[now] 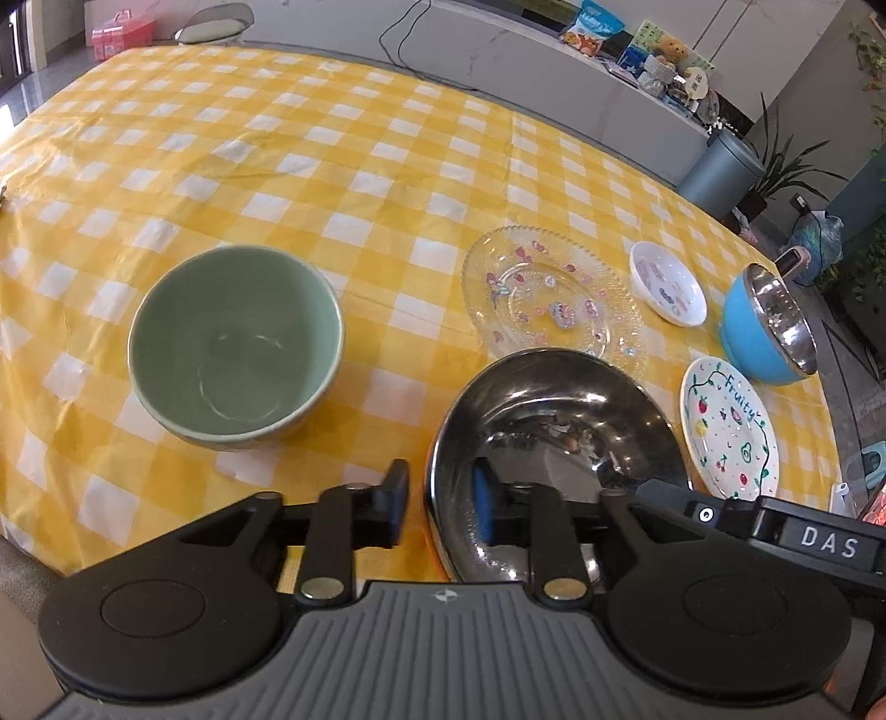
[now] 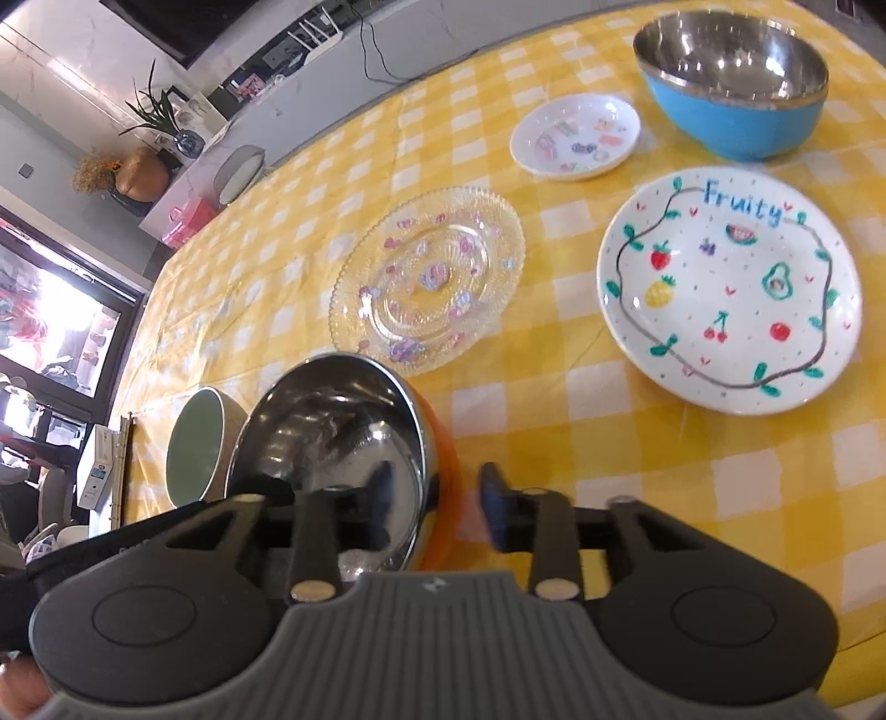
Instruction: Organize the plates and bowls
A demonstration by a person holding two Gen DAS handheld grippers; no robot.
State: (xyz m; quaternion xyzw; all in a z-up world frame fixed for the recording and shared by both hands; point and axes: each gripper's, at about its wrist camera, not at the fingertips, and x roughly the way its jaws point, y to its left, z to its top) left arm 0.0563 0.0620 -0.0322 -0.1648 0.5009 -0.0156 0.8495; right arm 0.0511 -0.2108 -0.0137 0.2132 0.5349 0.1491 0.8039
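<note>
An orange bowl with a steel inside [image 1: 554, 443] [image 2: 332, 443] stands near the table's front edge. Both grippers straddle its rim, one finger inside and one outside. My left gripper [image 1: 440, 512] spans the bowl's left rim, jaws apart. My right gripper [image 2: 437, 507] spans its right rim, jaws apart. A green bowl [image 1: 235, 346] [image 2: 196, 446] stands to the left. A clear glass plate [image 1: 554, 293] [image 2: 429, 277], a small white dish [image 1: 667, 282] [image 2: 576, 135], a "Fruity" plate [image 1: 728, 429] [image 2: 731, 288] and a blue bowl [image 1: 767, 324] [image 2: 731, 80] lie beyond.
The yellow checked tablecloth [image 1: 332, 166] covers the table. A white counter with a cable and snack bags [image 1: 598, 27] runs behind it. A grey bin [image 1: 720, 166] and plants stand at the far right. A pink box [image 1: 119, 33] sits at the far left.
</note>
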